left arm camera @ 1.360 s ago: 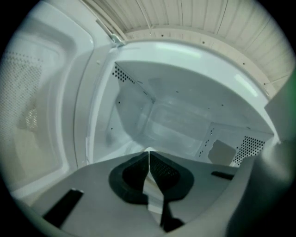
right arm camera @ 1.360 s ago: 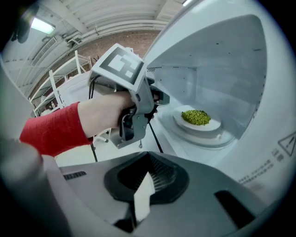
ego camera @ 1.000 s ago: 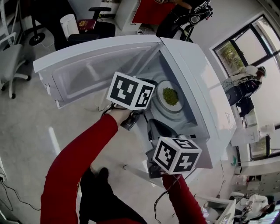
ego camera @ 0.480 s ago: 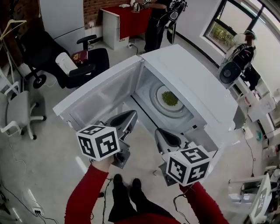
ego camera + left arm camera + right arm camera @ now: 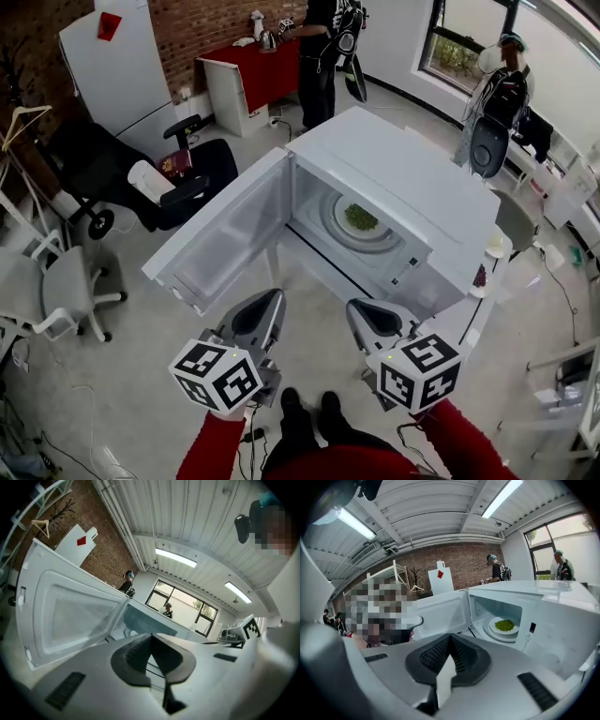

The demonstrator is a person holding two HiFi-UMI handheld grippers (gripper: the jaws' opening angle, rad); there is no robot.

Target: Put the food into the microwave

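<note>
The white microwave (image 5: 412,187) stands with its door (image 5: 225,239) swung wide to the left. Inside, on the turntable, rests a white plate of green food (image 5: 361,217), also seen in the right gripper view as the plate of green food (image 5: 504,625). My left gripper (image 5: 274,298) hovers in front of the door's lower edge, shut and holding nothing. My right gripper (image 5: 356,307) hangs in front of the microwave's front corner, also shut and holding nothing. In the left gripper view the left gripper (image 5: 151,637) points at the door (image 5: 70,616). The right gripper (image 5: 450,638) points toward the open cavity (image 5: 497,611).
A black office chair (image 5: 187,178) and a grey chair (image 5: 66,291) stand left of the microwave. A red-covered table (image 5: 262,80) and a person (image 5: 323,47) are at the back, and another person (image 5: 492,103) is at the right. Cables lie on the floor (image 5: 66,459).
Both grippers have drawn back from the microwave's mouth toward me. The plate of green food stays on the turntable. The head view now takes in more of the room.
</note>
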